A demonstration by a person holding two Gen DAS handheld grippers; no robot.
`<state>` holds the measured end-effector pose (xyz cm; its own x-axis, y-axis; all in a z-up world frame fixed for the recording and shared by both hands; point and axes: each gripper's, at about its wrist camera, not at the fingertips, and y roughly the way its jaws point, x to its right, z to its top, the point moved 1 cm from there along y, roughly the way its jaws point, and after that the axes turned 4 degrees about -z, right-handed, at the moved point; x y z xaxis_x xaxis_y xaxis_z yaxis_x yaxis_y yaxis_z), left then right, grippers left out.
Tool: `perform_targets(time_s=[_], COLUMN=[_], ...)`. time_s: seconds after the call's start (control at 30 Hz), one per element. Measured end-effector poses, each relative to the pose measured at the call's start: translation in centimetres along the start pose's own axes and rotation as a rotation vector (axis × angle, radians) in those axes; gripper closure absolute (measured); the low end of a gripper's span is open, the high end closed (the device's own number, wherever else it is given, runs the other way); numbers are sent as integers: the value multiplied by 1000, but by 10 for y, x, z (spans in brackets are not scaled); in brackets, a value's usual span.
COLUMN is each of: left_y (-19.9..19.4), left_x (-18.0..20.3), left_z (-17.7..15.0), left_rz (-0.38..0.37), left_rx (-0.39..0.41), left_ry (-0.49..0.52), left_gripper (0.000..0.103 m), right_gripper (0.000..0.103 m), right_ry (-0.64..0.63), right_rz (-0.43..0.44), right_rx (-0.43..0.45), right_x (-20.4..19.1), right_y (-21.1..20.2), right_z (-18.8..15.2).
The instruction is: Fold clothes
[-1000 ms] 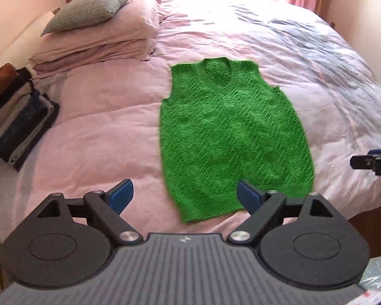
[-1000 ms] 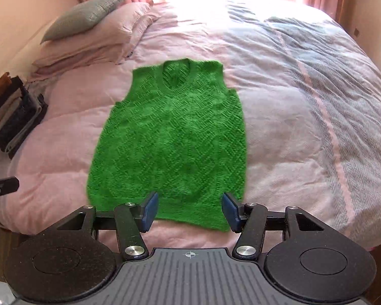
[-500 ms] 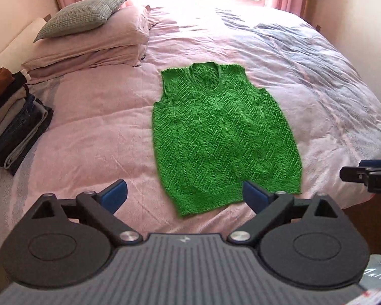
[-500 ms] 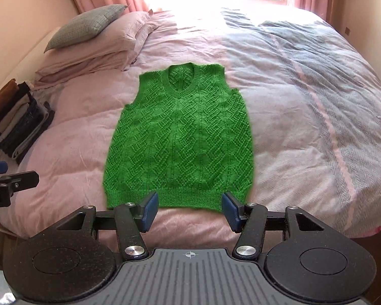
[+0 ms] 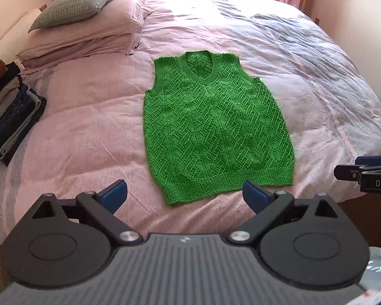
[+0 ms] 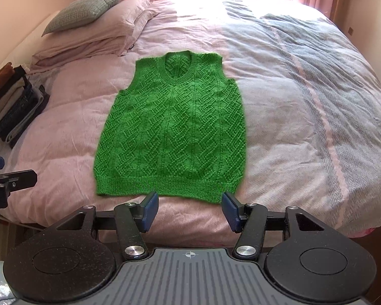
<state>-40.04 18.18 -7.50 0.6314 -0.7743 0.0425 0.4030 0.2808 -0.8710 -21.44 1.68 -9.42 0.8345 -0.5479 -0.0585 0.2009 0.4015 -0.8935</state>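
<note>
The green knitted vest (image 5: 216, 129) lay flat on the bed (image 5: 83, 132), just ahead of both empty, wide-spread left tongs (image 5: 185, 193) and right tongs (image 6: 189, 204). Folding looked unstarted; next, grip an edge.

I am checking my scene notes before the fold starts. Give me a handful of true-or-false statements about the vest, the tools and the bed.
1. The green vest lies flat and unfolded on the bed. True.
2. The left tool grips the vest's hem. False: it is open, holding nothing.
3. The right tool is open. True.
4. A stack of folded clothes sits to the vest's right. False: it is at the bed's left edge.
5. The vest's neckline points toward the tools. False: the hem is nearest them.
</note>
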Motion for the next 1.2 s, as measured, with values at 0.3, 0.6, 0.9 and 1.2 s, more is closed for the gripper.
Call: perform_targets(time_s=[0.3,0.6,0.9,1.2], left_y=[4,10,15,25], left_x=[7,16,28,44], left_z=[0,4,15,32], left_rz=[5,9,19,46], left_rx=[-22,-40,-47,-55], left_ry=[-8,-6,0,-24], left_gripper=[7,7,7,7], right_gripper=[51,51,51,51], right_ry=[-10,-8,-10,-55], right_rz=[8,14,22,51], right_rx=[-26,-44,-53,-65], right_x=[5,13,25,42], right_y=[6,12,19,31], right_z=[1,6,17,37])
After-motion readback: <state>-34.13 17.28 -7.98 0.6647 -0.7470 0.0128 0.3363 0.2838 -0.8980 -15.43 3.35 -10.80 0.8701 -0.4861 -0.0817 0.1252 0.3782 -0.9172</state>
